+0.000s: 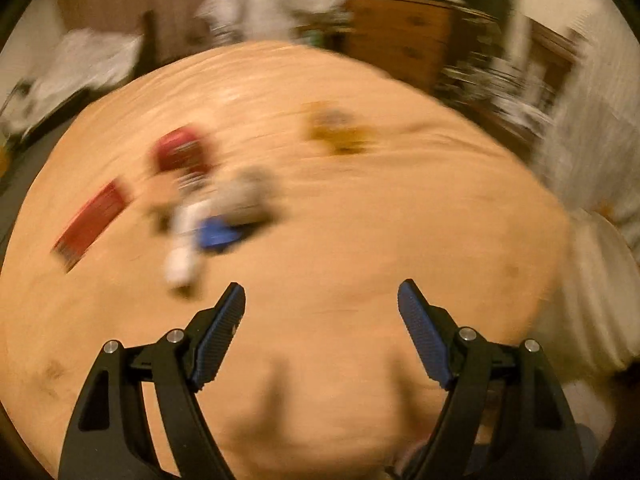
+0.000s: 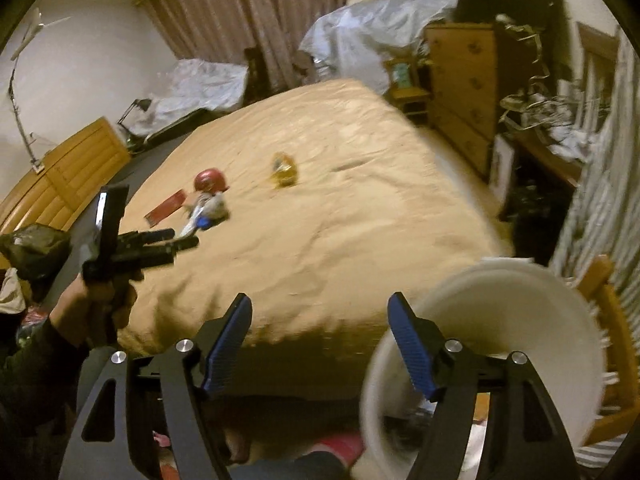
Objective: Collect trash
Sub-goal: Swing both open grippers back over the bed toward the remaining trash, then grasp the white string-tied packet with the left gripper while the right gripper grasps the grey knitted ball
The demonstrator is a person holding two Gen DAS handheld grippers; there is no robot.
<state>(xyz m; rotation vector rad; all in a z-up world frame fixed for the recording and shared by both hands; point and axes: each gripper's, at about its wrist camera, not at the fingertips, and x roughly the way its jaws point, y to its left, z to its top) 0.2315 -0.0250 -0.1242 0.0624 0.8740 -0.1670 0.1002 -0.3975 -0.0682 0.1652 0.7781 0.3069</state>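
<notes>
With both the left gripper (image 1: pixel 321 300) and right gripper (image 2: pixel 320 312) spread wide and empty, the trash pile (image 2: pixel 206 206) on the bed (image 2: pixel 340 220) lies well ahead of the left jaws, so a hurried, blurred reach could scatter it.

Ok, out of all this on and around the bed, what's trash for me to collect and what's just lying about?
For the job:
red wrapper
red round packet
yellow wrapper
white and blue crumpled litter
white bin
left gripper, open
right gripper, open

Lying about:
wooden dresser
curtain
covered heaps
bedspread
</notes>
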